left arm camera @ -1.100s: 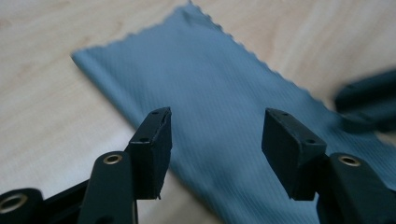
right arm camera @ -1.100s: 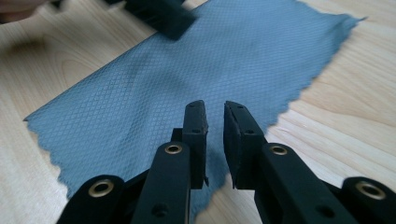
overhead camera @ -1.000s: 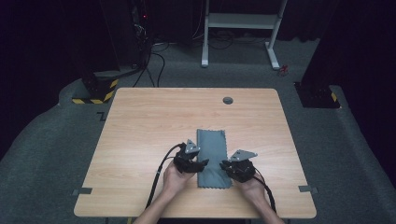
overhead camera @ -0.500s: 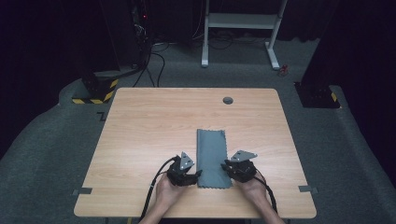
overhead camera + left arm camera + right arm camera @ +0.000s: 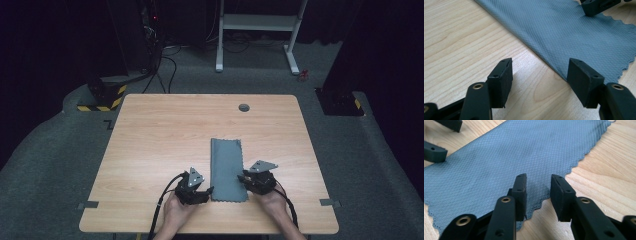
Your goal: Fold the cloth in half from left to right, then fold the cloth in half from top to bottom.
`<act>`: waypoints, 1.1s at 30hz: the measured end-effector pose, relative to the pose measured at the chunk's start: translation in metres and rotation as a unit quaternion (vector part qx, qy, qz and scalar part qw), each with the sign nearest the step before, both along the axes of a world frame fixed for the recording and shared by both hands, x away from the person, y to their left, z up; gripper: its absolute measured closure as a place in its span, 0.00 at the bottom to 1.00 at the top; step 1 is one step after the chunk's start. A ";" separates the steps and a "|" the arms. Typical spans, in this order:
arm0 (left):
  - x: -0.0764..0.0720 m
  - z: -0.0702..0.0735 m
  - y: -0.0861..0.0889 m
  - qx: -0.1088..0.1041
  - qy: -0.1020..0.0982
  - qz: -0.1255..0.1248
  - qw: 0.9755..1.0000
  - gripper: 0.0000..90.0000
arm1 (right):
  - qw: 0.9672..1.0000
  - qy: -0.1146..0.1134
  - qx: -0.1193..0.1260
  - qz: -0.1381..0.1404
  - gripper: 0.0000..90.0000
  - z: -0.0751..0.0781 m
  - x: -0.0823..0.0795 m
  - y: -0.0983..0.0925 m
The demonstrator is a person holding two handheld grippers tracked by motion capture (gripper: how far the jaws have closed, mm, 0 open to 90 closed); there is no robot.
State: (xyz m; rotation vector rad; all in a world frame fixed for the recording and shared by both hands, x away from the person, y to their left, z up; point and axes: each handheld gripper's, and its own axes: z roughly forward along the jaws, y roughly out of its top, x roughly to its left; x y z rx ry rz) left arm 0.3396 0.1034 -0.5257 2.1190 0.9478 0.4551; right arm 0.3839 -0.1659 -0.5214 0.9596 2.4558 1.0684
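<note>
The grey cloth [image 5: 227, 170] lies folded lengthwise into a narrow strip on the bench [image 5: 150, 150]. The left gripper [image 5: 202, 192] and right gripper [image 5: 248, 179], jaws just opening, hold nothing at its near corners; a crosswise fold likely remains.

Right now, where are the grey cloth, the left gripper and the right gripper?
grey cloth [image 5: 227, 167]: high view, middle of the fabric.
left gripper [image 5: 539, 82]: left gripper view, gap midway between its fingertips.
right gripper [image 5: 537, 188]: right gripper view, gap midway between its fingertips.

Matt grey cloth [image 5: 564, 27] with a fine diamond weave and scalloped edges; smooth pale wood-grain table [image 5: 165, 135]; matt black plastic jaws.
</note>
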 end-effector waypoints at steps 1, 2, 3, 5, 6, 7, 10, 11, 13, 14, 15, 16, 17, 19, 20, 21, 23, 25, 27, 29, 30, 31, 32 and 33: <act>0.000 0.000 0.000 0.000 0.000 0.000 1.000 0.41 | 1.000 0.002 0.001 0.000 0.72 0.000 0.001 -0.001; 0.000 0.000 0.000 0.000 0.001 0.000 1.000 0.41 | 1.000 0.004 0.001 -0.001 0.71 0.000 0.001 -0.001; 0.000 0.000 0.000 -0.005 0.005 -0.002 1.000 0.41 | 1.000 0.004 0.002 -0.001 0.71 0.000 0.002 -0.002; 0.000 0.000 0.001 -0.010 0.010 -0.005 1.000 0.40 | 1.000 0.011 0.008 -0.010 0.71 0.000 0.003 -0.003; 0.001 0.000 0.002 -0.016 0.013 -0.004 1.000 0.40 | 1.000 0.014 0.010 -0.014 0.71 0.001 0.004 -0.005; 0.002 0.000 0.003 -0.028 0.019 -0.004 0.999 0.41 | 0.999 0.018 0.017 -0.020 0.71 0.001 0.005 -0.006; 0.010 0.002 0.008 -0.045 0.026 0.010 0.999 0.44 | 0.999 0.024 0.022 -0.030 0.72 0.002 0.011 -0.009; 0.014 0.004 0.008 -0.045 0.023 0.012 0.999 0.44 | 0.999 0.019 0.028 -0.035 0.72 0.002 0.012 -0.010; 0.025 0.007 0.009 -0.041 0.015 0.014 0.999 0.44 | 0.999 0.022 0.031 -0.039 0.72 0.002 0.018 -0.011; 0.032 0.007 0.008 -0.044 0.018 0.018 0.999 0.44 | 0.998 0.025 0.031 -0.042 0.72 0.002 0.021 -0.011; 0.040 0.008 0.007 -0.050 0.020 0.024 0.998 0.44 | 0.998 0.020 0.038 -0.043 0.72 0.001 0.023 -0.011; 0.048 0.009 0.007 -0.058 0.028 0.029 0.998 0.45 | 0.997 0.026 0.045 -0.049 0.72 0.002 0.026 -0.011; 0.055 0.010 0.006 -0.065 0.033 0.034 0.997 0.45 | 0.997 0.030 0.048 -0.049 0.73 0.002 0.029 -0.010; 0.065 0.015 0.002 -0.061 0.029 0.040 0.997 0.45 | 0.997 0.036 0.046 -0.053 0.77 0.005 0.035 -0.008; 0.070 0.018 -0.001 -0.060 0.030 0.042 0.997 0.46 | 0.997 0.036 0.039 -0.054 0.79 0.006 0.038 -0.007; 0.075 0.020 -0.003 -0.060 0.033 0.042 0.997 0.46 | 0.997 0.036 0.038 -0.056 0.80 0.008 0.040 -0.007; 0.086 0.024 -0.008 -0.043 0.027 0.040 0.998 0.46 | 0.997 0.036 0.037 -0.062 0.82 0.010 0.046 -0.004; 0.096 0.026 -0.012 -0.036 0.022 0.047 0.998 0.48 | 0.997 0.030 0.039 -0.065 0.85 0.013 0.051 -0.001; 0.105 0.024 -0.013 -0.041 0.019 0.053 0.998 0.52 | 0.997 0.028 0.046 -0.059 0.87 0.014 0.056 0.003; 0.115 0.020 -0.017 -0.044 0.035 0.055 0.997 0.53 | 0.997 0.034 0.040 -0.053 0.89 0.012 0.061 0.011; 0.118 0.017 -0.019 -0.040 0.035 0.055 0.997 0.55 | 0.998 0.033 0.031 -0.047 0.90 0.011 0.064 0.016; 0.121 0.015 -0.020 -0.038 0.032 0.055 0.997 0.57 | 0.998 0.038 0.028 -0.045 0.90 0.010 0.066 0.021; 0.125 0.013 -0.022 -0.036 0.033 0.056 0.997 0.57 | 0.998 0.039 0.023 -0.044 0.90 0.009 0.068 0.024; 0.128 0.011 -0.024 -0.035 0.035 0.058 0.997 0.57 | 0.998 0.036 0.023 -0.043 0.90 0.007 0.071 0.026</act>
